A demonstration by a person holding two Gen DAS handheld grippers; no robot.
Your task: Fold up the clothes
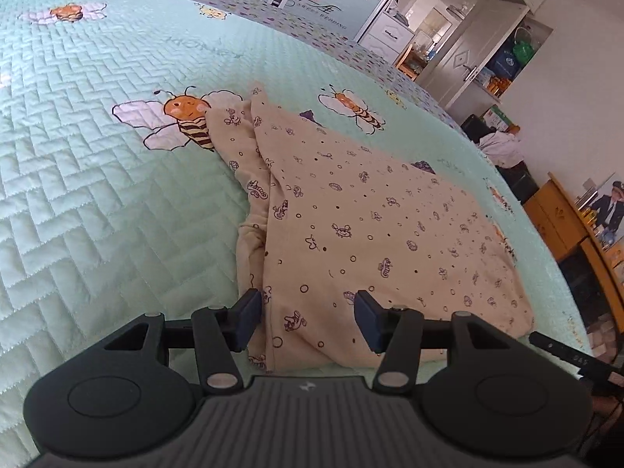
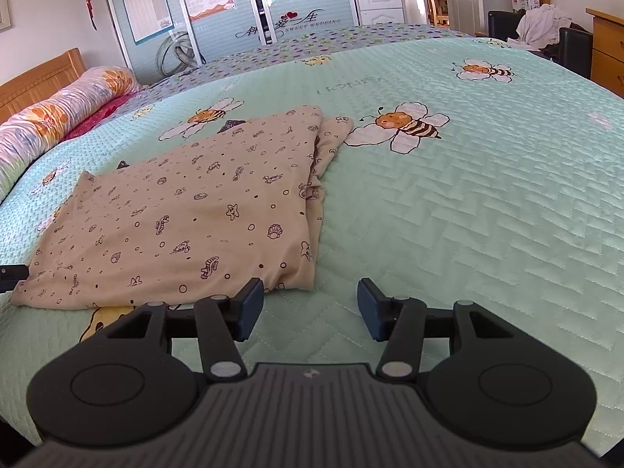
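While the beige printed garment (image 1: 370, 226) lies folded flat on the mint-green quilted bedspread (image 1: 97, 202), your left gripper (image 1: 308, 318) hovers over its near edge with its 2 jaws spread, pinching nothing. Your right gripper (image 2: 310, 308) is spread too, over bare quilt just beside the garment's near corner (image 2: 300, 277).

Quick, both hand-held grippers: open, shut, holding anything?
Left hand-held gripper: open, empty, over the near edge of the beige garment.
Right hand-held gripper: open, empty, over the green quilt.
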